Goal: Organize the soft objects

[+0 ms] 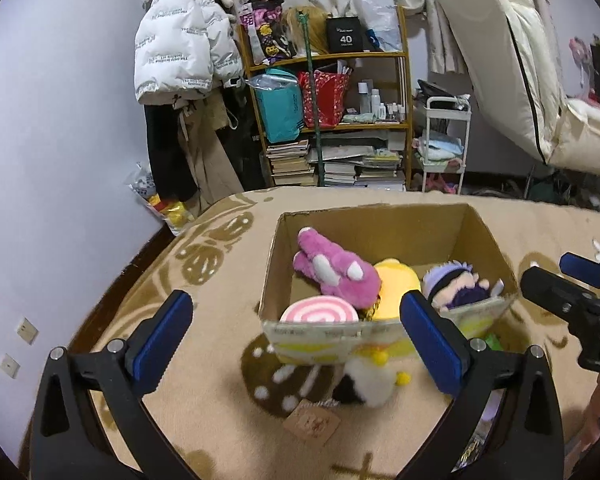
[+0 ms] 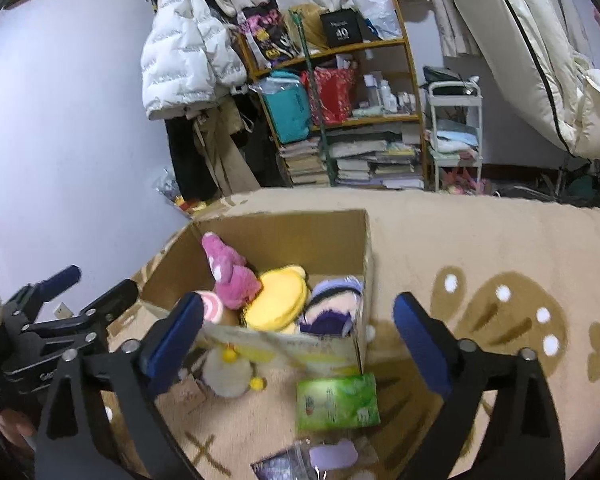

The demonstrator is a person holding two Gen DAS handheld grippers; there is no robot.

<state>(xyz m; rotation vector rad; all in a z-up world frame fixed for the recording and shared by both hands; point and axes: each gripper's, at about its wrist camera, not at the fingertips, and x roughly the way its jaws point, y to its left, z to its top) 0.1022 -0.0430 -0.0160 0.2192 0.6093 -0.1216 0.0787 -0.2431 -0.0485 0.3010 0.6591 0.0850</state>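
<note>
Left hand-held gripper (image 1: pixel 296 330) is spread wide with nothing in it, hanging over the tan rug just short of the cardboard box (image 1: pixel 380 220). Almost straight below and ahead of it, between its fingers, sits the white and black plush (image 1: pixel 370 382), touching the box's near wall, with no clear long axis. Further right there's the green pack (image 2: pixel 338 402), lying nearly straight ahead of the right hand-held gripper (image 2: pixel 298 344), also wide and empty. So I'd guess left takes the plush.
</note>
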